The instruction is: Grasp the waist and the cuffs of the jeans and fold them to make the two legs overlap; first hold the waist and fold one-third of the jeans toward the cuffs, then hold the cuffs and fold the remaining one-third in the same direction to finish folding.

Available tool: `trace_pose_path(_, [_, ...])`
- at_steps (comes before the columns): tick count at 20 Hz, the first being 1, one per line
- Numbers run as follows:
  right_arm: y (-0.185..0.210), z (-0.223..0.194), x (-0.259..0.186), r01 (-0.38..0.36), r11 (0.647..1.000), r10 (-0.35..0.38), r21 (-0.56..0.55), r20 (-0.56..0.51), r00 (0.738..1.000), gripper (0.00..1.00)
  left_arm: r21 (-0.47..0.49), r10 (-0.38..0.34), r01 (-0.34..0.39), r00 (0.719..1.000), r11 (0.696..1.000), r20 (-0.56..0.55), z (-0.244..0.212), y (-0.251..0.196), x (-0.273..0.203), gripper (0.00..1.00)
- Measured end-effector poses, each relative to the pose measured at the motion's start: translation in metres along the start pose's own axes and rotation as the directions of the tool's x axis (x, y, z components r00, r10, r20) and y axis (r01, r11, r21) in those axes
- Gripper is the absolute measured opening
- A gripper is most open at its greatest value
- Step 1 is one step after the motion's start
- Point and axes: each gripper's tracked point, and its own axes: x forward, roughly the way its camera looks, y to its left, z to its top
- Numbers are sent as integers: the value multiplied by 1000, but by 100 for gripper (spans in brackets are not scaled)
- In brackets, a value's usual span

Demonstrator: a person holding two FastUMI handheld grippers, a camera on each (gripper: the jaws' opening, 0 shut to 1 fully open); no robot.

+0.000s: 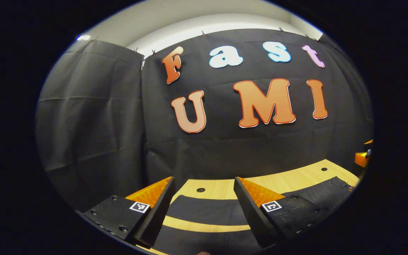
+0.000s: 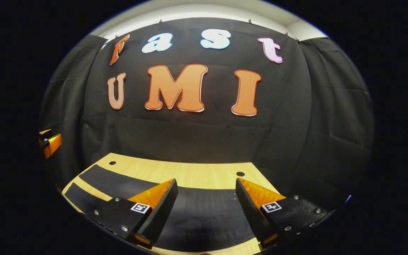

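Two hand-held grippers held apart above dark jeans on the desk

Two legs of the jeans (image 1: 204, 212) are seen spread flat on the wooden desk (image 1: 289, 179), with a strip of bare wood showing between them in the left gripper view. The left hand-held gripper (image 1: 204, 202) is held above the cloth with its jaws wide apart, and nothing is grasped between them. Past its right finger a frayed edge of the jeans is seen near the right border of the view, and beyond it a part of the other gripper shows at the far right.

From the right gripper view, the jeans (image 2: 204, 212) are seen stretched across the desk (image 2: 190, 173) from lower left to right. The right hand-held gripper (image 2: 205, 202) is likewise spread open over the dark cloth, with nothing clasped. Round holes are seen in the desk top near the black cloth wall (image 2: 197, 134). Whether the fingertips touch the cloth cannot be told.
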Motion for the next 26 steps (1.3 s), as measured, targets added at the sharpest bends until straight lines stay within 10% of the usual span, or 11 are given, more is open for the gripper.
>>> trace_pose_path(8, [-40, -71, 17, 21, 994, 8, 111, -256, 967, 99, -104, 114, -160, 928, 982, -356, -105, 58, 6, 99])
trace_pose_path(18, [-82, -164, 32, 97, 977, 20, 189, -535, 844, 98, -220, 118, -401, 667, 889, -736, -235, 114, -11, 99])
trace_pose_path(26, [-103, -250, 19, 299, 919, 11, 259, -772, 636, 98, -240, 27, -520, 454, 820, -891, -277, 121, -15, 97])
